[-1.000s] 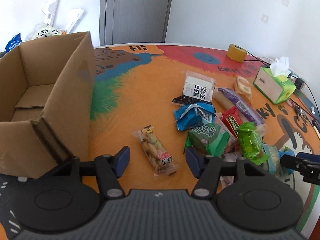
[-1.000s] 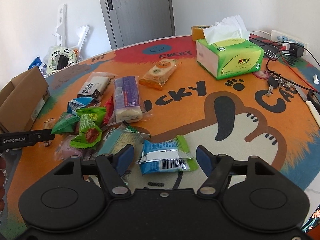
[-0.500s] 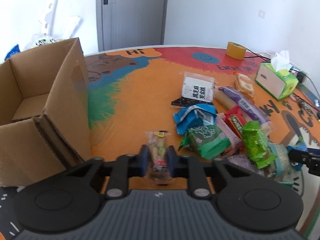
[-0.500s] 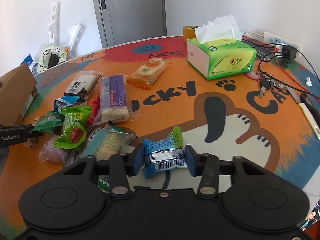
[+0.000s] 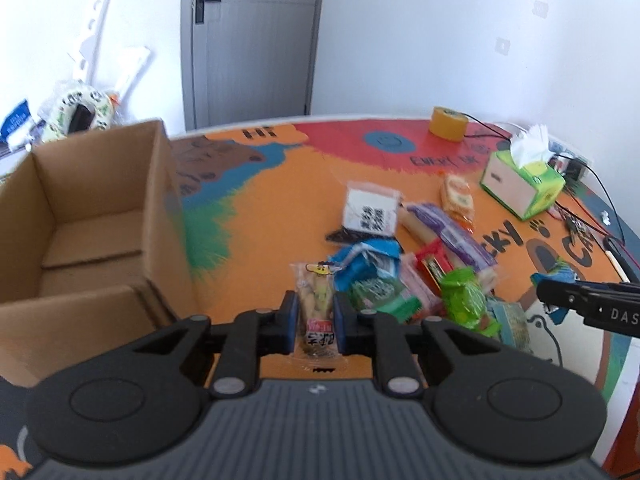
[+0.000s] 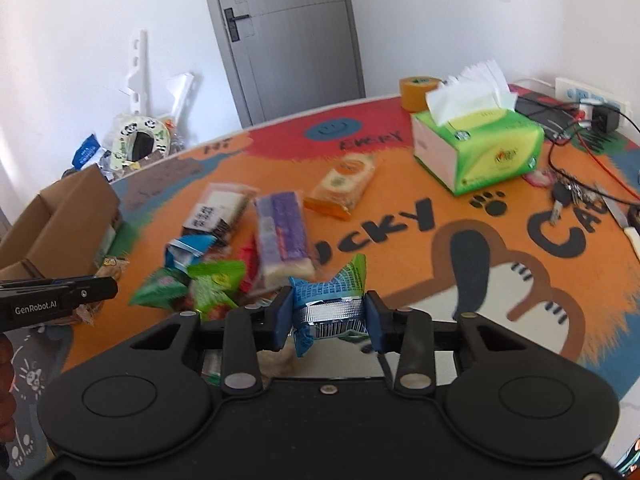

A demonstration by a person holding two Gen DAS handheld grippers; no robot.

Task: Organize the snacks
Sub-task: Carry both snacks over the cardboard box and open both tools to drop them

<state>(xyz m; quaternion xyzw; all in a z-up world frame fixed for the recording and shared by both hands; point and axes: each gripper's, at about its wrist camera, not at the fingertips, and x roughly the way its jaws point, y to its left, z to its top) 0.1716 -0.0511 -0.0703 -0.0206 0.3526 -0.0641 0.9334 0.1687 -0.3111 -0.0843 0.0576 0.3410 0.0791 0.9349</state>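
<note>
Both packets, clear peanut packet (image 5: 317,312) and blue wrapper (image 6: 330,312), now sit clamped between jaws.

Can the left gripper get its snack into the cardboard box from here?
Probably yes: the left gripper is shut on the snack, the cardboard box sits open-topped beside it, nothing between.

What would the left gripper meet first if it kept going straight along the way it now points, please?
Probably the blue snack packet at the near edge of the pile, just beyond the clear peanut packet that the left gripper holds. The cardboard box lies off to the left. Depth is uncertain.
</note>
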